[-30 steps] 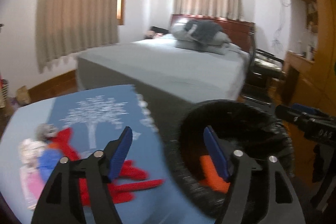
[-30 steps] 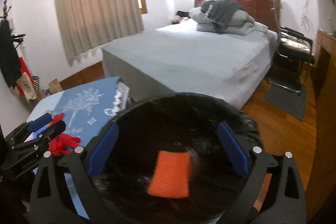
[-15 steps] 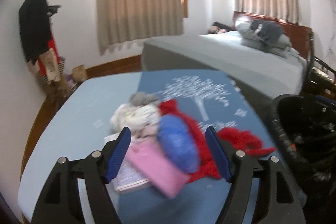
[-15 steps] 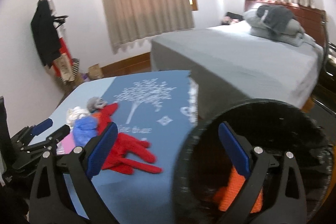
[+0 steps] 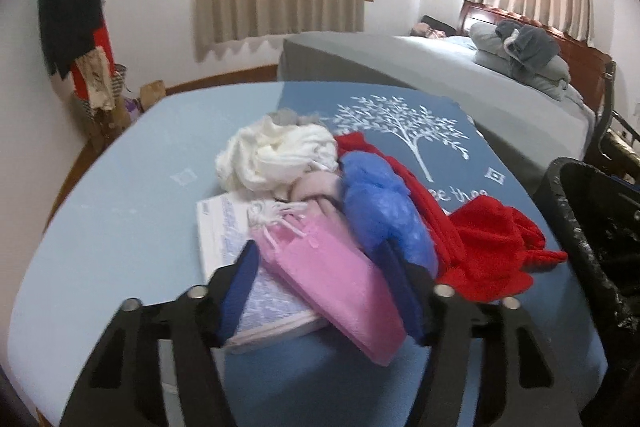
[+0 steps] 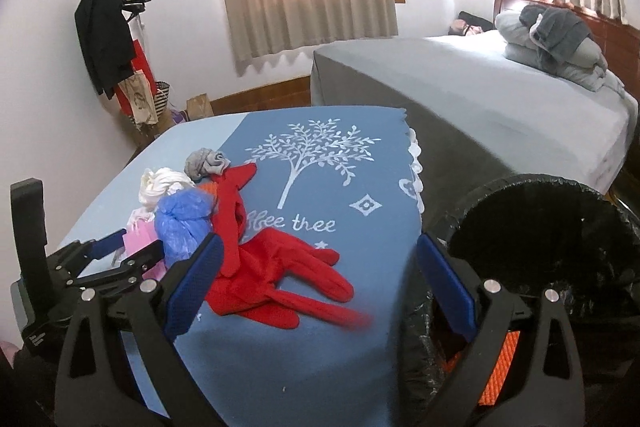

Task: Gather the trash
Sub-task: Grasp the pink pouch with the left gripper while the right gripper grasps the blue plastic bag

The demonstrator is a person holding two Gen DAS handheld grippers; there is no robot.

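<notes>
One flat pink drawstring pouch (image 5: 324,267) is lying atop the heap on the blue-clothed counter (image 5: 120,227), sitting between the closing left claw (image 5: 320,291), not visibly pinched. Light, limp; judging mid-body best. Right claw (image 6: 320,279) is gaping empty.

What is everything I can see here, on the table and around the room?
pink pouch: one, pink with a white drawstring, front of the pile, between the left gripper's jaws
booklet: one, white, under the pouch
blue plastic bag: one, blue, crumpled, mid-pile
white cloth: one, white, back of the pile
grey bundle: one, grey, behind the white cloth
red gloves: red, count unclear, right of the pile
tablecloth: one, blue with a white tree
bin: one, black-lined, right of the table
bed: one, grey, behind
coat rack: one, far left
left gripper: black, blue pads, jaws just closing around the pouch
right gripper: black, blue pads, open
</notes>
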